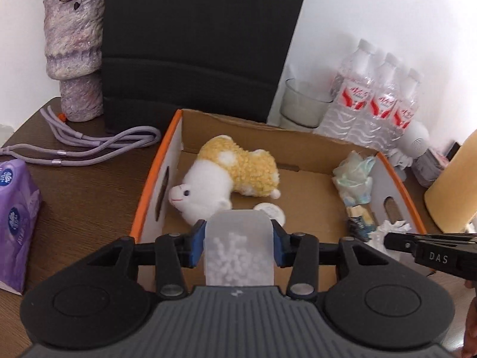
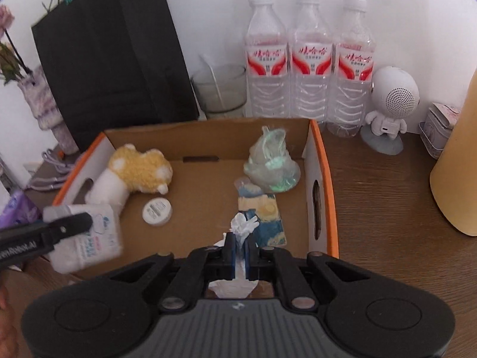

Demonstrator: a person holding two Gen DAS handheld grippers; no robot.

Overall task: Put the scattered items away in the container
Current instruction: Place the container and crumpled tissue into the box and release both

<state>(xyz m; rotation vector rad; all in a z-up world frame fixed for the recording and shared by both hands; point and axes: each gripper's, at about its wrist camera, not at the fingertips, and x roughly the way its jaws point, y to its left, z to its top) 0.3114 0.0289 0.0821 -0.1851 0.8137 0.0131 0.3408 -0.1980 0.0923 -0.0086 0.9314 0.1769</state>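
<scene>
Over the near end of the cardboard box [image 2: 323,179]: left tool [image 1: 238,240] pinching a light, squashy frosted cotton-swab pack [image 1: 238,253] across its middle, right tool [image 2: 240,253] pressed on a flimsy, tear-prone crumpled tissue [image 2: 243,223].

- My left gripper [image 1: 238,240] points steeply down, its blue pads clamped on either side of a translucent pack of cotton swabs [image 1: 238,250].
- My right gripper [image 2: 239,253] tilts down too, jaws nearly together (pinching a crumpled white tissue [image 2: 243,228]).
</scene>
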